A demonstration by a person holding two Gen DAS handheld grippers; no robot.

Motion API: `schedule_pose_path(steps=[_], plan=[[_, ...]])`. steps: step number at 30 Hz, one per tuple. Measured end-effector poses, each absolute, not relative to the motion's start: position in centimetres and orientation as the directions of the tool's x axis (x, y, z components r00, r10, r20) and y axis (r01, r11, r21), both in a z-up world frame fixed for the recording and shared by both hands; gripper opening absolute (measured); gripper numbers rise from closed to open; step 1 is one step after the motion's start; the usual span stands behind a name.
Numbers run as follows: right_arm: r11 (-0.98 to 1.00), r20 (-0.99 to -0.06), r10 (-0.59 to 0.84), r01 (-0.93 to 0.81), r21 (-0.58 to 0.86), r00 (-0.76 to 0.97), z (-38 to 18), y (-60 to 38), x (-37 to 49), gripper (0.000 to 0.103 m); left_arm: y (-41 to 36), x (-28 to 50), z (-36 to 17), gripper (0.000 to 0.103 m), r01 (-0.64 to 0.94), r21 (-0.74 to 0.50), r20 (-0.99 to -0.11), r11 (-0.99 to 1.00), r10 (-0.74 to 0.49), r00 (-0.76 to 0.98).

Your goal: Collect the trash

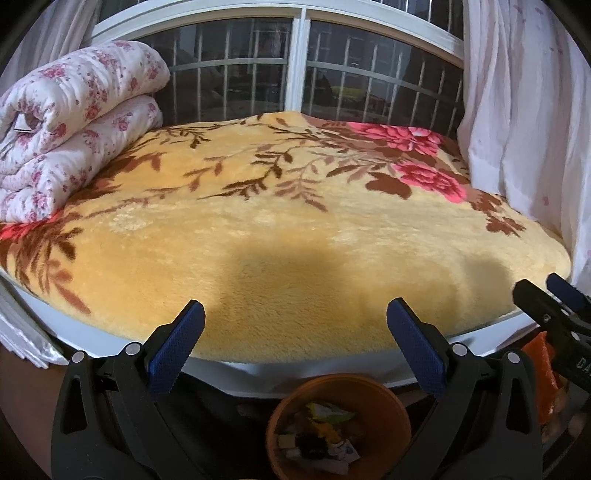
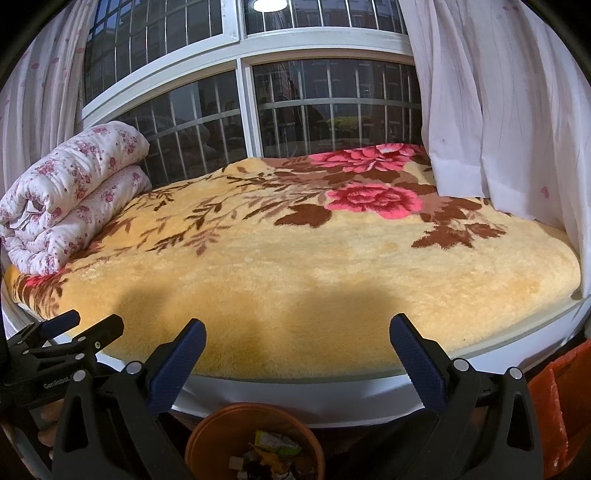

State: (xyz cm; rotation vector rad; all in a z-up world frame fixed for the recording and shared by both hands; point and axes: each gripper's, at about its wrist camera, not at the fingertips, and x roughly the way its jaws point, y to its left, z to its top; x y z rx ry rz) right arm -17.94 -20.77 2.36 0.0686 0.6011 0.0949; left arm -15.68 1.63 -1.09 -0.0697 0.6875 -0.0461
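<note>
yellow floral blanket (image 1: 295,229) | both tongs spread, empty: left (image 1: 295,325), right (image 2: 297,338) | trash-filled brown bin (image 1: 369,395) (below bed edge)

Bed (image 1: 332,363), yellow floral blanket (image 1: 280,236), folded quilt (image 1: 74,122)

I see a bed (image 2: 332,398) under a plush yellow blanket (image 2: 314,280) with pink flowers and brown leaves. A folded floral quilt (image 2: 70,199) sits at its far left corner. Behind runs a white-framed window (image 2: 243,110) with metal bars, dark outside, a ceiling lamp (image 2: 269,4) reflected in the glass. Sheer white curtains (image 2: 498,110) hang at both sides.
</note>
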Motion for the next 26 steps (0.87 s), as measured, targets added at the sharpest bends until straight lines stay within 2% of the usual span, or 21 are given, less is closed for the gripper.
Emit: schedule_pose_path(steps=[19, 26], plan=[[0.993, -0.562, 0.112, -0.072, 0.092, 0.819, 2.3, -20.9, -17.9, 0.098, 1.2, -15.7, -1.1, 0.096, 0.011, -0.047, -0.639, 0.999, -0.038, 0.768], [0.993, -0.564, 0.112, -0.073, 0.092, 0.818, 2.2, -21.1, -17.9, 0.098, 0.3, -15.9, -0.9, 0.096, 0.055, -0.012, -0.624, 0.998, -0.05, 0.78]])
